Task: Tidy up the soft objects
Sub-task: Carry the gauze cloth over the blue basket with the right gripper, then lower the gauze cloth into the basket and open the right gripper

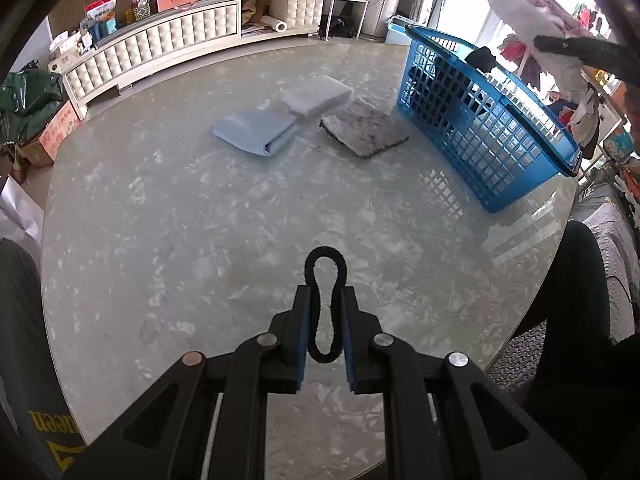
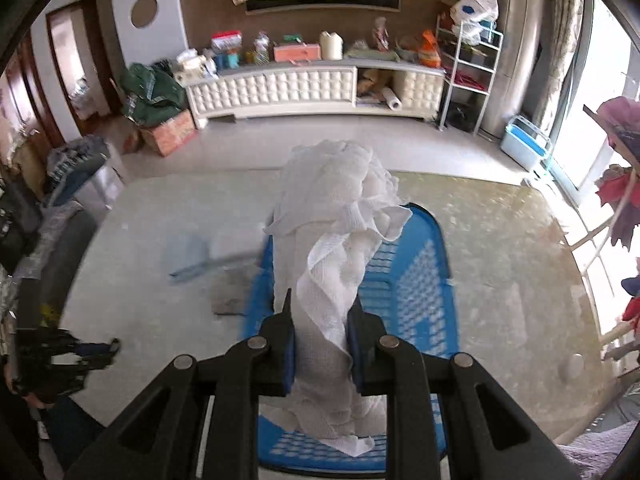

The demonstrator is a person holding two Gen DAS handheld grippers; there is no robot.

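The right hand-held gripper [image 2: 322, 320] is clenched on a crumpled white cloth [image 2: 340, 216], which hangs directly above the blue basket [image 2: 416, 280]. The left hand-held gripper [image 1: 324, 300] grips a black cord loop [image 1: 325, 268] over the worktop [image 1: 180, 220]. Well ahead of it lie a folded light-blue cloth [image 1: 256, 130], a white folded cloth [image 1: 314, 94] and a grey one [image 1: 366, 128], the basket to their right.

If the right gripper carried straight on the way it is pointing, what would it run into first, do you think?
Most likely the blue plastic lattice basket. The right gripper, shut on a crumpled white gauze cloth, points down over the basket's open top, so the hanging cloth would probably reach it first; depth is hard to judge.
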